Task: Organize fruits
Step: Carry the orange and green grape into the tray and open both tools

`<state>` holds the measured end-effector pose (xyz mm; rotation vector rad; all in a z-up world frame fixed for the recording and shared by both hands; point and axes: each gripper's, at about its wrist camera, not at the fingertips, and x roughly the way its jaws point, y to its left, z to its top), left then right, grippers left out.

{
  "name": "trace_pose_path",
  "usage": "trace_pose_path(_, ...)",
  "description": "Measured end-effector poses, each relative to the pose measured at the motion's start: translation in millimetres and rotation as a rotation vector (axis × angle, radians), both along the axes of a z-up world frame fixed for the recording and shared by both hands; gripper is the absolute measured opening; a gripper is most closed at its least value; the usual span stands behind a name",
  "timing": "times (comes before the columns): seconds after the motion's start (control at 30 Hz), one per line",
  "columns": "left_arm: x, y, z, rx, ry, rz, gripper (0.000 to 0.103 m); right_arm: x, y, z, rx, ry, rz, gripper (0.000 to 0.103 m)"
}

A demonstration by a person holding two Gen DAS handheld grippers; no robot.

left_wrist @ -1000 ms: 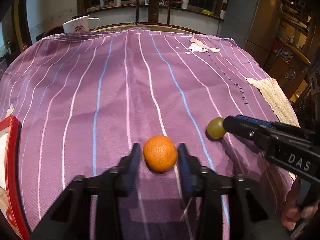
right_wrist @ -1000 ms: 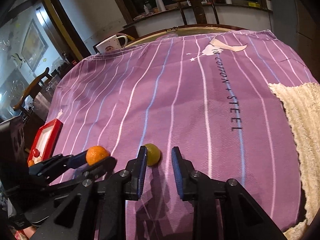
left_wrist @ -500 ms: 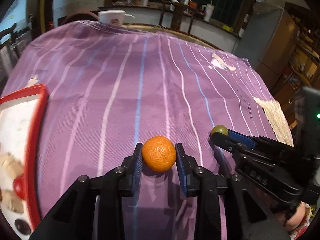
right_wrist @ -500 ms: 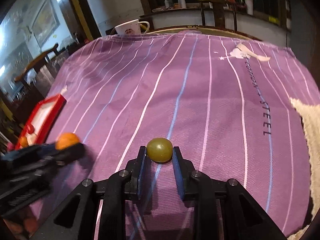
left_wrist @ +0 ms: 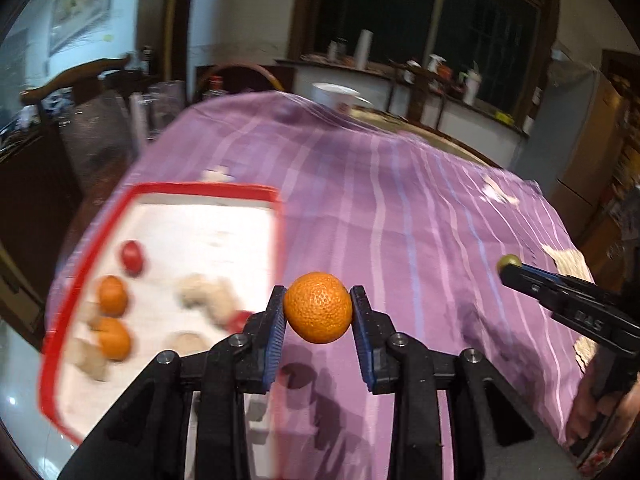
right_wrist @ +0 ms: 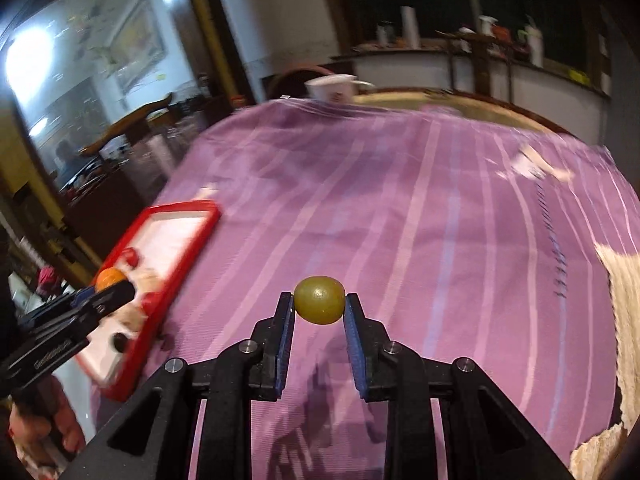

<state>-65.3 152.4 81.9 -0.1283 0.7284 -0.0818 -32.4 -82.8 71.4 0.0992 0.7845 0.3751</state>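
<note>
The left gripper [left_wrist: 318,314], clamped on the orange [left_wrist: 318,307], is nearer the red tray [left_wrist: 208,191] lying leftward than the right gripper [right_wrist: 319,307] pinching the green fruit [right_wrist: 319,299]

Dim indoor light, with bright glare at upper left in the right wrist view. Both views smear with motion blur — the tray [left_wrist: 160,196] and striped cloth [right_wrist: 400,208] look soft. Fisheye bending darkens the corners; shadows fall under both tools.
</note>
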Motion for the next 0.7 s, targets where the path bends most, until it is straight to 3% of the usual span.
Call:
trace_pose_path(0.13, 4, 45, 1, 0.035, 0.019, 0.094, 0.031, -3, 48, 13, 0.016, -0.009, 0.088, 0.028)
trace_pose_path(0.3, 23, 96, -11, 0.034, 0.095, 0.195, 0.031, 6, 108, 7, 0.022, 0.023, 0.189, 0.028)
trace_pose_path(0.47, 42, 122, -22, 0.027, 0.144, 0.229, 0.031, 27, 174, -16, -0.012, 0.069, 0.254, 0.028)
trace_pose_path(0.7, 54, 141, -35, 0.0, 0.184, 0.243, 0.031, 61, 214, -41, -0.057, 0.09, 0.238, 0.028)
